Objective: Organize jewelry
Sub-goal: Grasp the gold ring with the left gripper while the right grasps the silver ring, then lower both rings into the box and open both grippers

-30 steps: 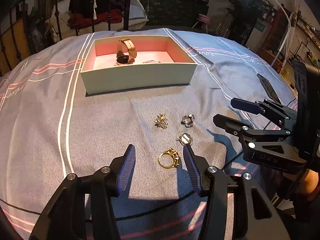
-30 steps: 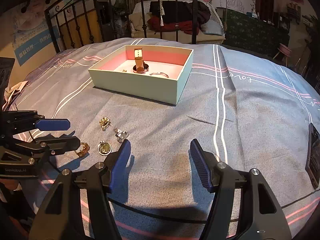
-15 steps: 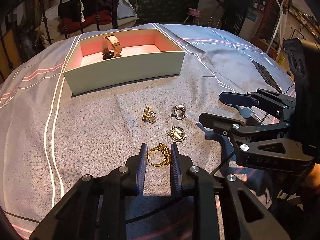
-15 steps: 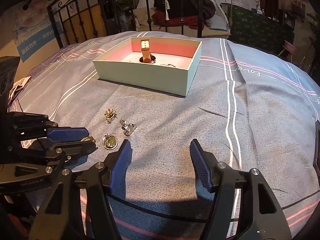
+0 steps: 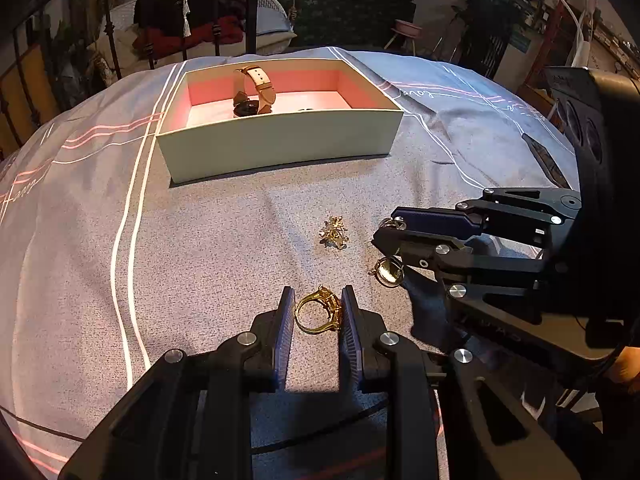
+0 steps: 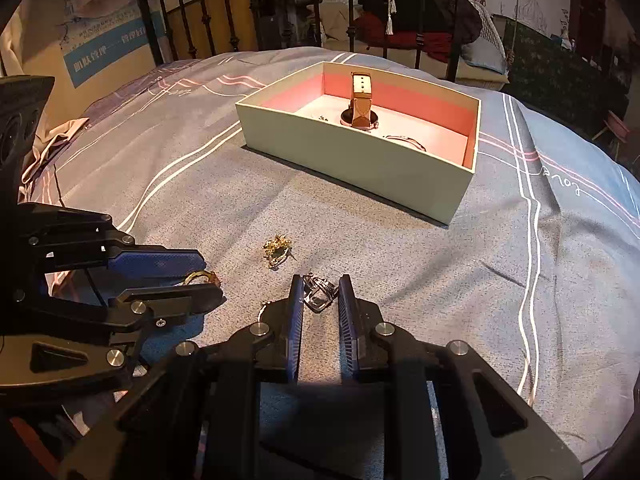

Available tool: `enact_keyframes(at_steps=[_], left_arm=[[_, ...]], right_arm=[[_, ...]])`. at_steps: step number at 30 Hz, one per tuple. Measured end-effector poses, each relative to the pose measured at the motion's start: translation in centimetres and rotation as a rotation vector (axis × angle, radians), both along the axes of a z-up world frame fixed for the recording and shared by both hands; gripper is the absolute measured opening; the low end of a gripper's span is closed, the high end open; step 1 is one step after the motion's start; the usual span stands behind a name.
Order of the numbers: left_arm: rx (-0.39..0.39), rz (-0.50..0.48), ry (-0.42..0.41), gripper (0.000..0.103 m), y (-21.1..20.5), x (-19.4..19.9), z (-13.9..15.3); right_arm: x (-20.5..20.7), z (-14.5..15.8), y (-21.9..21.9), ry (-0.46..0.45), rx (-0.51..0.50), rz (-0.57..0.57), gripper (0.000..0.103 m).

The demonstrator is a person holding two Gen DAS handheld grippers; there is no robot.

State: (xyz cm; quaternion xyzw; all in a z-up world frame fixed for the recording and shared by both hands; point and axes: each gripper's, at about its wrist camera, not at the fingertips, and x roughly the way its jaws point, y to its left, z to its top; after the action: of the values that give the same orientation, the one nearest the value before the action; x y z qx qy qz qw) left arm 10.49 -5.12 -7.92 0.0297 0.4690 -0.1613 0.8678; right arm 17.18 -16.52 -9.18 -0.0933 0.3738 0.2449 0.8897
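Note:
On the grey bedspread, my left gripper point(image 5: 316, 308) is shut on a gold ring point(image 5: 318, 312), its blue pads against both sides. My right gripper point(image 6: 320, 292) is closing its jaws, and a silver ring point(image 6: 318, 294) sits between the pads, touching them. A gold flower-shaped piece point(image 5: 334, 232) and a round gold pendant point(image 5: 388, 272) lie loose between the two tools. Further back stands the pale open box point(image 5: 280, 140) with a pink lining. It holds a tan-strapped watch point(image 5: 256, 92) and a thin bangle point(image 6: 404, 140).
A dark phone point(image 5: 544, 160) lies on the bedspread at the right. Black iron bed rails point(image 6: 280, 20) rise behind the box. A crumpled beige cloth point(image 6: 52, 140) lies at the bed's left edge.
My left gripper closed onto the gold ring. My right gripper slid left to the silver ring, and its jaws came together around it.

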Motion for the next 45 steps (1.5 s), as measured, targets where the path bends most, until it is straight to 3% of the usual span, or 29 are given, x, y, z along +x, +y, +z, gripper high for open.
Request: enact_keyframes(at_steps=[13,18,27,34,45], left_arm=[[-0.002,0.022,-0.04,0.023,0.3,1.7,1.8],[-0.013,0.051,-0.103,0.023,0.3,4.9,4.3],[-0.01,0.12,-0.168,0.023,0.5,12.3,8.3],[0.018,0.157,-0.12,0.023,0.5,16.6,6.5],[0.003,0.169,-0.053,0.024,0.8,18.1,4.2]], right_arm=[[0.2,1.9,-0.9,-0.033,0.06,-0.032,0.019],[2.2,4.3,-1.6,-0.065,0.128,-0.066,0.019],[8.5,7.8,-1.6,-0.118,0.137,-0.149,0.019],[12.1,7.4,-1.1,-0.1,0.078,-0.196,0.019],[13.5,5.0,-0.3,-0.049,0.023,-0.173,0.019]])
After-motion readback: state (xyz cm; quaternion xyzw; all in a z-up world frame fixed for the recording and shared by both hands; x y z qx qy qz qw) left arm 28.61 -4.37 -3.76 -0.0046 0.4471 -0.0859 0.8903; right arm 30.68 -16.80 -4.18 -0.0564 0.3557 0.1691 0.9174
